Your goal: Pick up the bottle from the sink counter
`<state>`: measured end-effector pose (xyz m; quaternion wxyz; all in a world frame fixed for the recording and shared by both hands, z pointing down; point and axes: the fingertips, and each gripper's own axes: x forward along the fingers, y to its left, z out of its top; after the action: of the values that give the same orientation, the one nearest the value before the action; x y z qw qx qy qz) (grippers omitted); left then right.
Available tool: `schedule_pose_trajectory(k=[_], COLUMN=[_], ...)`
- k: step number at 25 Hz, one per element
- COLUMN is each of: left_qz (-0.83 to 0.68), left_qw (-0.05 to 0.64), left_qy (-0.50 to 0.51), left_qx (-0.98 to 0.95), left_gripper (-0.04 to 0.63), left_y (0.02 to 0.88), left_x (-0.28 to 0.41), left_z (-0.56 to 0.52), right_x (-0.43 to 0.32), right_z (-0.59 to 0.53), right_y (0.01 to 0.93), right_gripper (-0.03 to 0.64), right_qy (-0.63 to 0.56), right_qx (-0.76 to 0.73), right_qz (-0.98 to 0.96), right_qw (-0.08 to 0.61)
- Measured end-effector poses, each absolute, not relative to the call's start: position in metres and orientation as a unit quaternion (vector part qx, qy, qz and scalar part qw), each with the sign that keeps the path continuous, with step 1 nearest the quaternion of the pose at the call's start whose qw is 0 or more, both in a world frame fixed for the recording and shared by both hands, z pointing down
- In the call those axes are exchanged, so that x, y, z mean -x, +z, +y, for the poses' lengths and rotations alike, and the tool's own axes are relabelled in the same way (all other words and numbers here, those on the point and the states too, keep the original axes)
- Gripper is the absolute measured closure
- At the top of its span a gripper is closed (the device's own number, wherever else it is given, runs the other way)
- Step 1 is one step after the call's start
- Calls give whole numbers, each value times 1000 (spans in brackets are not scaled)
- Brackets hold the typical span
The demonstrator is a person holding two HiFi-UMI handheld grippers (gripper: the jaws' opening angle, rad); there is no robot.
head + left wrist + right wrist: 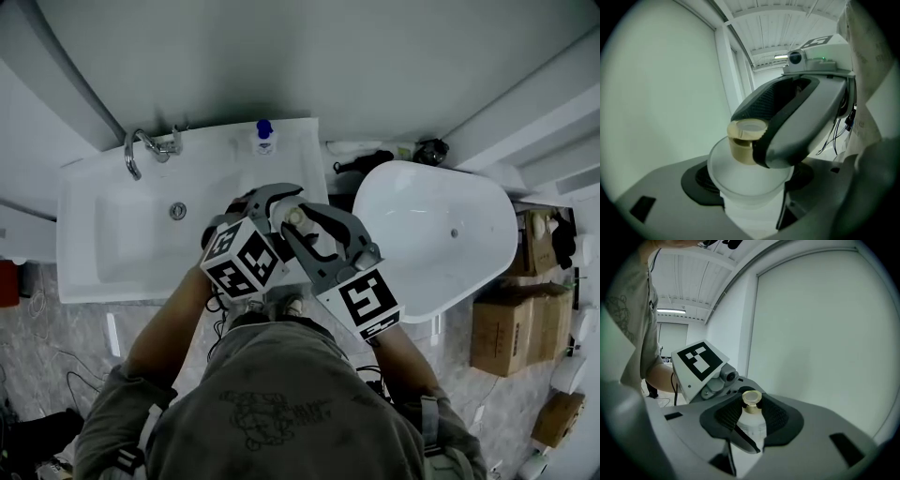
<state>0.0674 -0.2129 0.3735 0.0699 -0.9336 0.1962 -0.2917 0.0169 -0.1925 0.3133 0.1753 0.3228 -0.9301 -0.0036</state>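
Note:
A white bottle point(752, 426) with a tan cap point(294, 215) is held up in the air in front of the person, above the sink's front edge. My left gripper point(274, 202) and right gripper point(307, 223) both close on it from opposite sides. In the right gripper view the bottle's neck sits between the dark ribbed pads point(727, 415). In the left gripper view the bottle's shoulder point(749, 180) fills the gap between my jaws, and one of the right gripper's fingers point(797, 117) lies against the cap point(746, 139). The bottle's lower body is hidden.
A white sink point(103, 246) with a chrome tap point(139, 150) lies below, and a blue-capped bottle point(265, 138) stands on its back ledge. A white oval basin point(431, 234) is at the right, with cardboard boxes point(520, 323) on the floor beyond it.

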Motion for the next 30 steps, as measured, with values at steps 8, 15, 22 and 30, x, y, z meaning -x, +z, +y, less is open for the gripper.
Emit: schedule_pose_trajectory(k=[8,15,22,30], left_qz=[212,225,231,233], left_qw=[85,66,32,2], left_qy=[-301,-312,-316,-320], left_qx=[926,921,920,918], left_gripper=[253,253,253,253], left_y=[353,367,388,405], left_x=[-60,-50,-45,-45], left_z=[-186,-172,-156,-153], right_x=[-11,-3,2,2], right_z=[-162,-149,-135,-134], right_y=[293,305,325,341], right_gripper=[483,483,483,483], right_qy=[-17,-3,14,33], right_qx=[-300,-279,-262,-253], right_qz=[-940,-945,-947,-948], right_qw=[165,170,183,192])
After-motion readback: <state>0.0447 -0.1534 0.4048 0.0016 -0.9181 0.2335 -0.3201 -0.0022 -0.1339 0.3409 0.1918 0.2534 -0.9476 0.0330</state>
